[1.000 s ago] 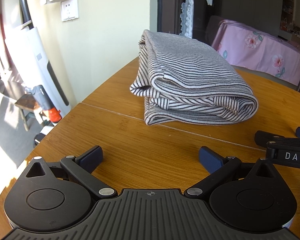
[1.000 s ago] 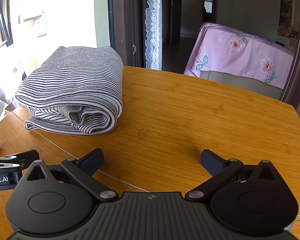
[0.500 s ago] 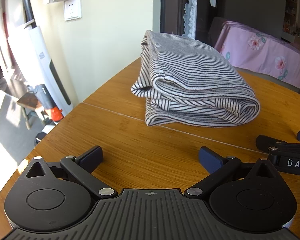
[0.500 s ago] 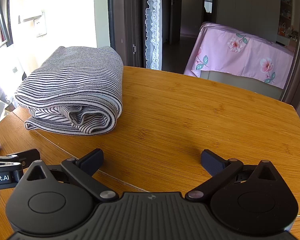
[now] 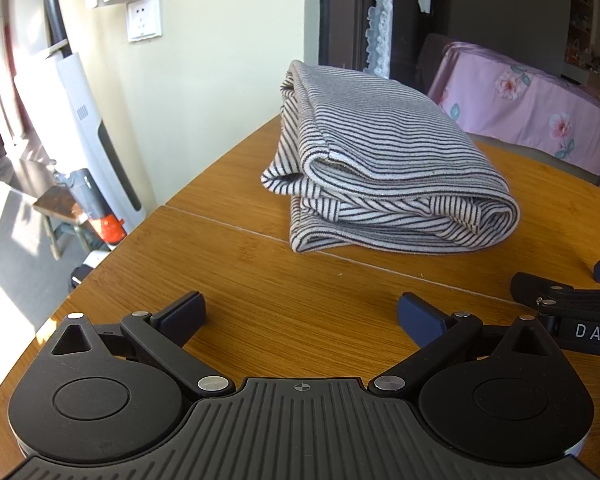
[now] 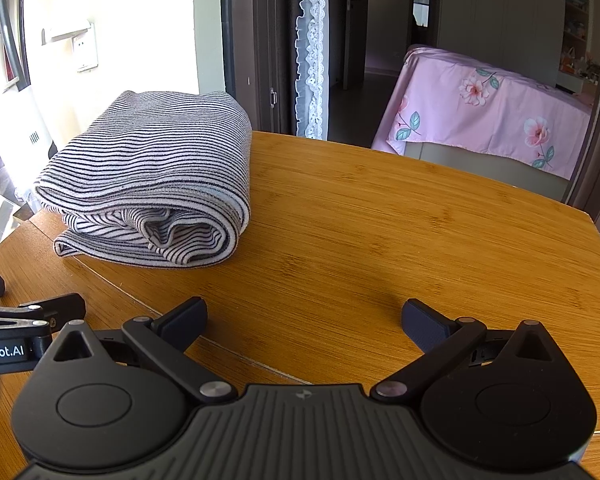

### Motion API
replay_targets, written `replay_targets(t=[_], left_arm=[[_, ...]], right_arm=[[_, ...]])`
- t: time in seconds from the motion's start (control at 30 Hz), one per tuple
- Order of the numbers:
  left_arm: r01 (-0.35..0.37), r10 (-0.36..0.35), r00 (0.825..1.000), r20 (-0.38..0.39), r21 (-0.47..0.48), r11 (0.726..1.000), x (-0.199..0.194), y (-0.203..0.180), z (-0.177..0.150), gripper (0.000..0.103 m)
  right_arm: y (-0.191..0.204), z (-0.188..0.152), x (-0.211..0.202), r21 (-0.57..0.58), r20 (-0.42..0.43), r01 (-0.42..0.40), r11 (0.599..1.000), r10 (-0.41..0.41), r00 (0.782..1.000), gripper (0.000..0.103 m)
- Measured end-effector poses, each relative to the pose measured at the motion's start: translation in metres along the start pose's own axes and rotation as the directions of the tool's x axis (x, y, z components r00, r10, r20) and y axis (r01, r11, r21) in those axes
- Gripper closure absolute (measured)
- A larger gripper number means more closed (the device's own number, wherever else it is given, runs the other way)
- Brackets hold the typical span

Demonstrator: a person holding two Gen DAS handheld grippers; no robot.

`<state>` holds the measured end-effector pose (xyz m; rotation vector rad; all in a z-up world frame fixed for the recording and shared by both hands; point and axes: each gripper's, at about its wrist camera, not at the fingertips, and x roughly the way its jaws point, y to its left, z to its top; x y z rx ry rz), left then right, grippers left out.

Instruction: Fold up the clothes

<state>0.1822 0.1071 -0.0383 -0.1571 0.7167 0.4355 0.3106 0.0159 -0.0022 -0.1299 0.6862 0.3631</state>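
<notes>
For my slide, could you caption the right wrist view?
Folded striped garment rests on wooden table; open right gripper empty.

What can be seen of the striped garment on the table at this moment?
The striped garment is a soft knit with thin dark stripes on a pale ground. It is folded into a thick bundle of several layers, with a rounded fold on one side and hemmed edges showing at the end nearest the cameras. It lies flat on the wooden table, across a seam in the tabletop and near the edge by the wall. Neither the left gripper nor the right gripper touches it; both are open and empty.
</notes>
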Motion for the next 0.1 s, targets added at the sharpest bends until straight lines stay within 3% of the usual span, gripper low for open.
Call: replay_targets(t=[0.1], left_arm=[[0.034, -0.034, 0.999, 0.001, 0.01, 0.999, -0.0004, 0.0013, 0.0012, 0.0]], right_arm=[[0.0047, -0.0002, 0.0, 0.012, 0.0, 0.013, 1.0, -0.013, 1.0, 0.0]])
